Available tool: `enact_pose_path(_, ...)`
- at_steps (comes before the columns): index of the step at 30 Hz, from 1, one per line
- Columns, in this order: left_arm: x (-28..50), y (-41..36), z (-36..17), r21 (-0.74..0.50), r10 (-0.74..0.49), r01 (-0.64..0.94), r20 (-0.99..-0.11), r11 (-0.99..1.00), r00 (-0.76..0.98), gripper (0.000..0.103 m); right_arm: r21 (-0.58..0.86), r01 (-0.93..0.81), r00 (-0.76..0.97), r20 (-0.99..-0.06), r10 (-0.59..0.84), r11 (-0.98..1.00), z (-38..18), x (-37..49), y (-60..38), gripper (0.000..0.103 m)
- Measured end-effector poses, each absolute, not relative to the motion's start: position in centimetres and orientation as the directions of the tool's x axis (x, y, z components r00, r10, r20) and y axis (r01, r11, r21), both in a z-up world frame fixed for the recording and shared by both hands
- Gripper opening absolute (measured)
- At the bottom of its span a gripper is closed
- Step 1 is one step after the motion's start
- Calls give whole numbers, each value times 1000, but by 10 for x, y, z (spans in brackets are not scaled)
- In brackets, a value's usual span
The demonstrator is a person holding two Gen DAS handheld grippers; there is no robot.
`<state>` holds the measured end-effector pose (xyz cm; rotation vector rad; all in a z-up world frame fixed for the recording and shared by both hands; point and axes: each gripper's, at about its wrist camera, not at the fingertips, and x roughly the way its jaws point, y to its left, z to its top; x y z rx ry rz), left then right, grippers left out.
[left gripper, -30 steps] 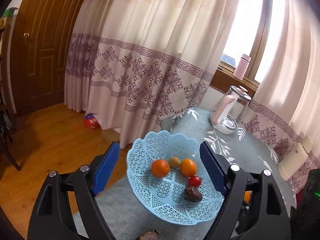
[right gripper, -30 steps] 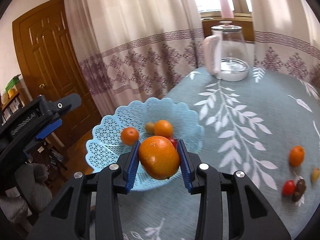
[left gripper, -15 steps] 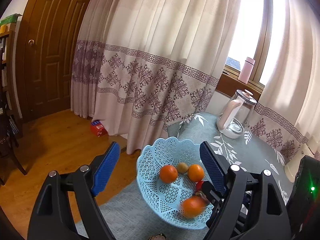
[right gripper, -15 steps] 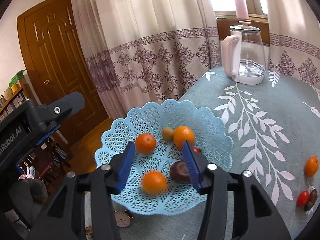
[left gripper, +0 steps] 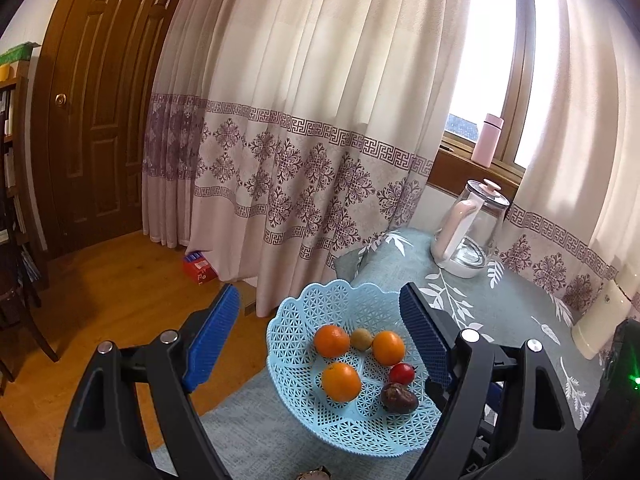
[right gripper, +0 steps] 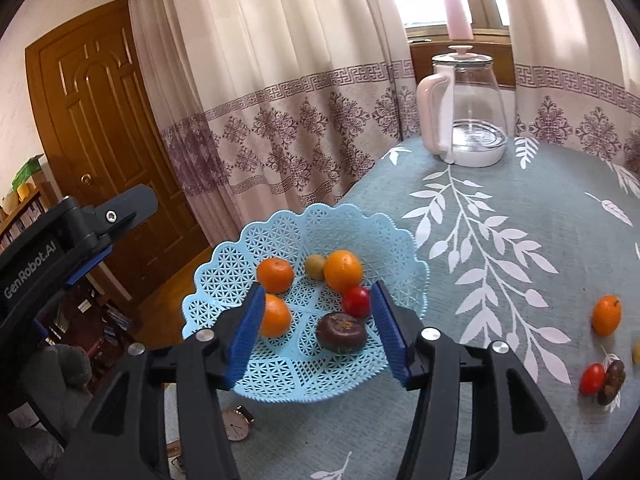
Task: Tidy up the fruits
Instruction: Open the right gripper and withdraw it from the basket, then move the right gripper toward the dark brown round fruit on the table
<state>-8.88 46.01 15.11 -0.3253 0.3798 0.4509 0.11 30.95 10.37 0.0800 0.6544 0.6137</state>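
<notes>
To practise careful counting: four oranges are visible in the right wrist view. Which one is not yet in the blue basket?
The orange lying alone on the tablecloth at the far right. The other three sit inside the blue basket.

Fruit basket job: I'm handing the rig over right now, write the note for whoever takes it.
Left gripper: open, empty, hovering at the blue basket.
Right gripper: open, empty, above the basket's near side.
In the basket: three oranges, including the nearest one, a small yellow-green fruit, a red tomato and a dark brown fruit.
Still on the tablecloth to the right: an orange, a second red tomato touching another dark fruit, plus a yellowish piece cut off at the frame edge.
Left to do: move those into the basket. A wristwatch lies by the basket's near rim.
</notes>
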Motion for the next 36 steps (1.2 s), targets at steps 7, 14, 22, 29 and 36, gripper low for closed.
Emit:
enact_pose_path(7, -90, 455, 154, -200, 363, -472, -413, 859, 836, 85, 263, -494, 633, -544, 550, 829, 103, -1, 300, 56)
enact_pose_path(14, -88, 450, 157, -184, 367, -467, -405, 865, 837, 96, 269, -477, 641, -546, 540, 837, 101, -2, 292, 58)
enact_pose_path(22, -88, 441, 158, -159, 363, -453, -398, 877, 842, 100, 275, -447, 653, -550, 521, 851, 97, 0, 280, 63)
enact_pose_path(29, -85, 436, 159, -147, 358, -443, -396, 884, 845, 100, 284, -427, 659, -552, 510, 859, 94, -1, 270, 63)
enact_pose_path(36, -83, 429, 158, -134, 352, -431, -393, 892, 849, 100, 292, -407, 662, -559, 500, 866, 89, -2, 259, 63)
